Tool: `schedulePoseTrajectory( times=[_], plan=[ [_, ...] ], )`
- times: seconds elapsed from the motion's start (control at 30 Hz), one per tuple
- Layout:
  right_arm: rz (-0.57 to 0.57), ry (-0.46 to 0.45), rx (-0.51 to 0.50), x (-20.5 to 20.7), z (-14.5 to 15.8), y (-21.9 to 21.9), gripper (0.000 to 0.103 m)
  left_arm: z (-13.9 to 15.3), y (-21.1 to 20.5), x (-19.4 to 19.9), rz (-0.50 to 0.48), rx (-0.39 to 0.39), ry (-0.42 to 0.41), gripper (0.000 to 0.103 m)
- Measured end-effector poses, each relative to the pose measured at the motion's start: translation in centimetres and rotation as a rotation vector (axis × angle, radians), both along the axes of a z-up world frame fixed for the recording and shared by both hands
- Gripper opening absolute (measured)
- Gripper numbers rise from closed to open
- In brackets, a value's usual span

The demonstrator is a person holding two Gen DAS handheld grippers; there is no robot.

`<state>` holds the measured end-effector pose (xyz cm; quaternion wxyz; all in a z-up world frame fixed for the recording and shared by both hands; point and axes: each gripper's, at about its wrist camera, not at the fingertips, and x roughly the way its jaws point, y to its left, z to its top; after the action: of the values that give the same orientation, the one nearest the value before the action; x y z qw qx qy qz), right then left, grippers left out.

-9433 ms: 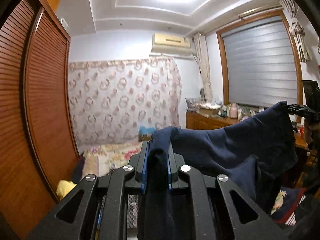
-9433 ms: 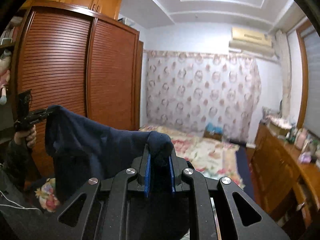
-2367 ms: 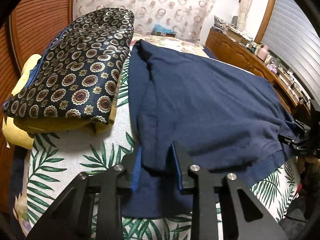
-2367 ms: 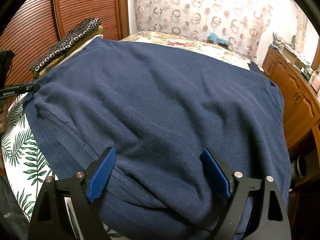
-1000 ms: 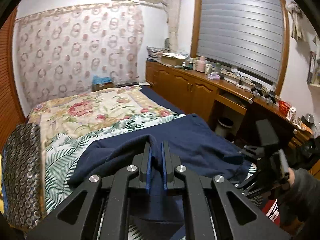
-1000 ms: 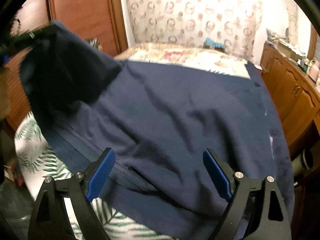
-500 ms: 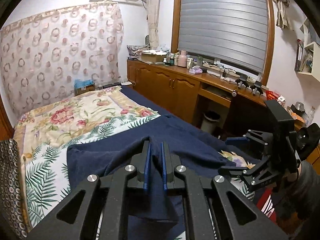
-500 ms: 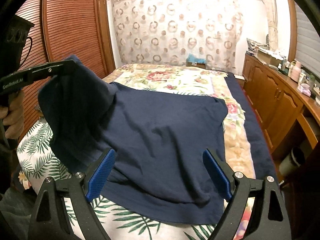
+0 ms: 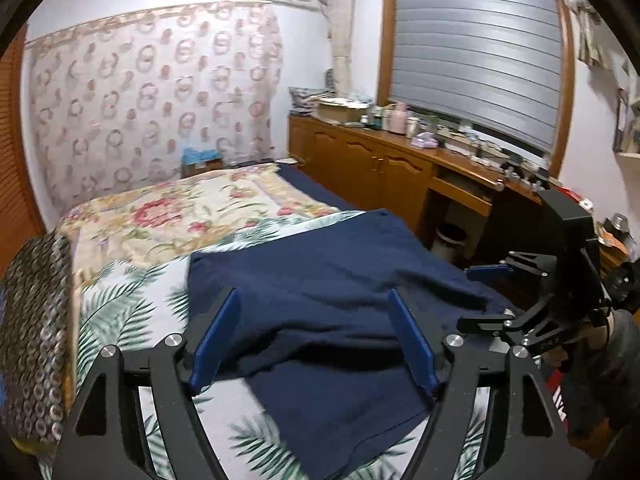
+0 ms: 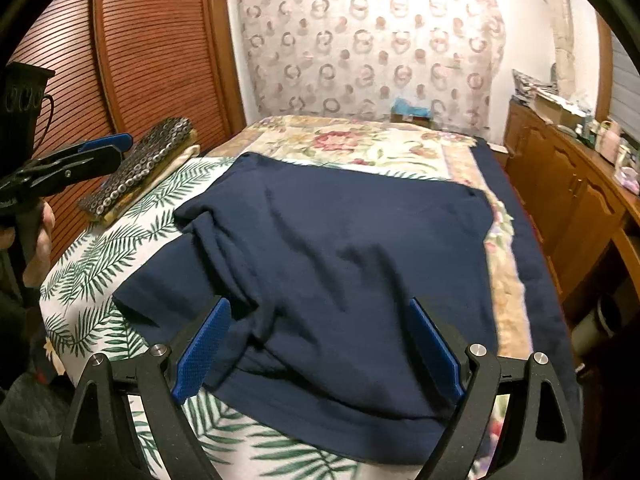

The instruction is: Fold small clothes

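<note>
A navy blue garment point(image 9: 332, 280) lies on the bed, its left side folded over onto the rest; it also shows in the right wrist view point(image 10: 340, 248). My left gripper point(image 9: 312, 328) is open and empty, hovering just above the garment's near left part. My right gripper point(image 10: 316, 344) is open and empty above the garment's near edge. In the left wrist view the right gripper point(image 9: 520, 300) shows at the right, open. In the right wrist view the left gripper point(image 10: 72, 164) shows at the far left.
The bed point(image 10: 92, 264) has a palm-leaf sheet and a floral cover point(image 9: 168, 216). A folded patterned cloth stack point(image 10: 140, 164) lies at the bed's left side, by the wooden wardrobe point(image 10: 152, 48). A wooden dresser point(image 9: 380, 168) with clutter runs along the right.
My left gripper has opened and let go of the garment, which now lies folded over on the bed. The right gripper stays open.
</note>
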<state>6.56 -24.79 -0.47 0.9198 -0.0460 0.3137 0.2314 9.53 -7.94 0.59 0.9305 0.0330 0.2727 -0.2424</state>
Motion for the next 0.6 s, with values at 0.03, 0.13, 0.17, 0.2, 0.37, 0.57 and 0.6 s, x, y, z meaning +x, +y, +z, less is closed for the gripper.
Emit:
schedulePoseTrajectory(
  times=[0.03,0.13,0.17,0.2,0.37,0.57,0.6],
  plan=[
    [0.011,0.004,-0.002,0.4,-0.3,0.3,0.09,-0.3,0.5,-0.1,0.017,0.0,0.002,0.077],
    [0.048,0.024,-0.012,1.3,-1.1,1.5,0.085,-1.0,1.8,-0.4,0.051,0.0,0.009,0.077],
    [0.059,0.029,-0.016,1.5,-1.3,2.0,0.08,-1.2,2.2,-0.5,0.065,0.001,0.01,0.077],
    [0.076,0.036,-0.021,1.8,-1.6,2.5,0.075,-1.4,2.5,-0.5,0.073,0.001,0.01,0.077],
    [0.124,0.06,-0.059,3.2,-2.4,4.2,0.056,-2.1,4.5,-0.6,0.115,-0.018,0.021,0.077],
    [0.131,0.071,-0.106,4.9,-3.0,4.8,0.033,-3.0,5.6,-0.1,0.153,-0.021,0.037,0.077],
    [0.129,0.071,-0.111,5.0,-3.0,4.8,0.026,-3.1,5.9,-0.1,0.154,-0.021,0.039,0.077]
  ],
)
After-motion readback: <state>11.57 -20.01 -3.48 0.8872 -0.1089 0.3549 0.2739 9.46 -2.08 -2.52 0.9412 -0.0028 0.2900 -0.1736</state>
